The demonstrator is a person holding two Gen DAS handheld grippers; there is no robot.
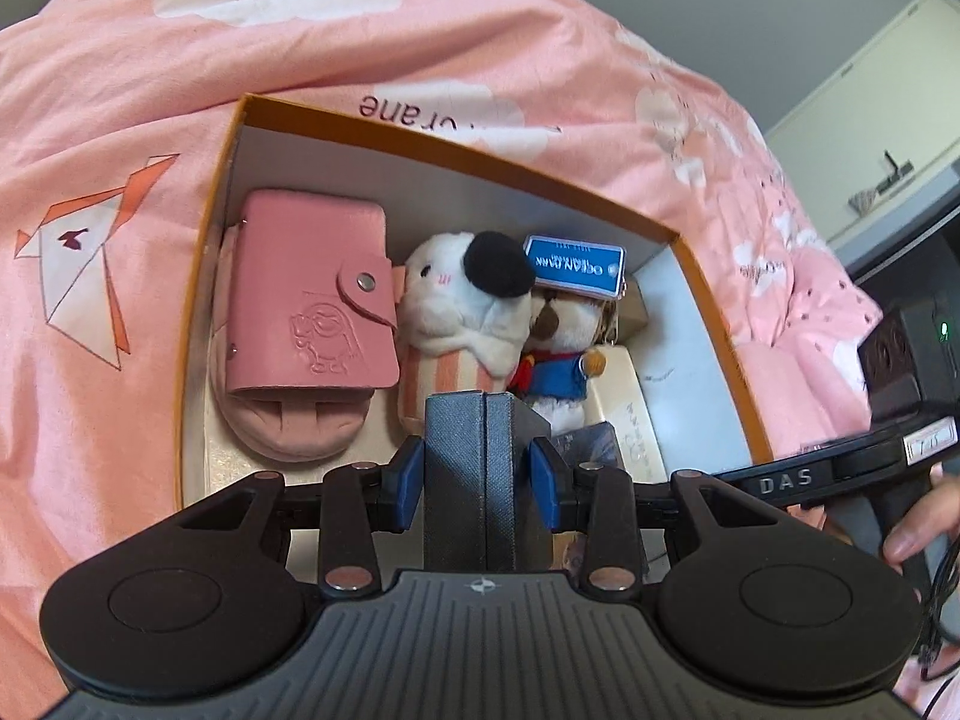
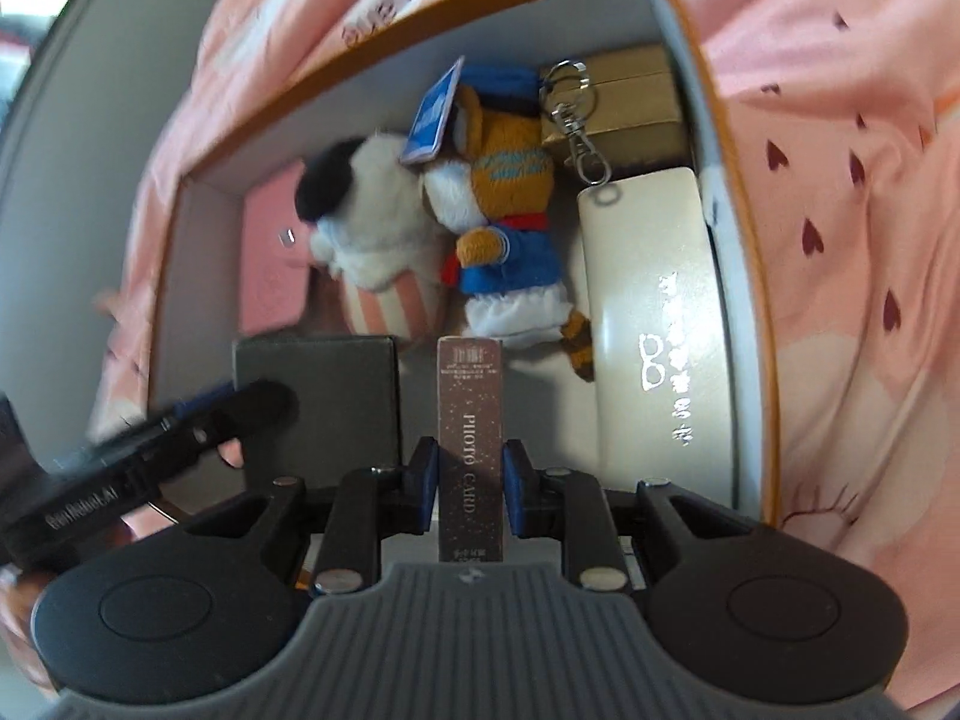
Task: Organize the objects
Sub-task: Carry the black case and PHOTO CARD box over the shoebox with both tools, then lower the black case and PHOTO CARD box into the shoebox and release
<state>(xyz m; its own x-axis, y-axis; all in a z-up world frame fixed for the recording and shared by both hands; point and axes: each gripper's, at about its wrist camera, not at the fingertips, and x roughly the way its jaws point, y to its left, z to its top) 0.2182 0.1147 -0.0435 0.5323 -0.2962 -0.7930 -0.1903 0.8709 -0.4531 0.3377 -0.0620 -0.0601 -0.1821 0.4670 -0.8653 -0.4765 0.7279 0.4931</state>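
Note:
An orange-rimmed box [image 1: 456, 165] lies on a pink bedsheet. Inside are a pink card wallet [image 1: 312, 300] on a pink slipper [image 1: 288, 426], a white plush with a black ear [image 1: 462, 294], a bear keychain plush [image 1: 558, 354] with a blue tag [image 1: 576, 267], and a cream glasses case [image 2: 654, 312]. My left gripper [image 1: 480, 474] is shut on a dark grey box [image 1: 474, 468] over the box's near end. My right gripper [image 2: 471, 474] is shut on a brown photo card box [image 2: 469, 438]. The left gripper and its dark grey box [image 2: 318, 402] show at the left of the right wrist view.
A gold box [image 2: 630, 102] sits in the box's far right corner, with the keychain clasp [image 2: 576, 120] lying on it. The pink sheet [image 1: 120, 120] surrounds the box. A white cabinet [image 1: 870, 120] stands at the far right.

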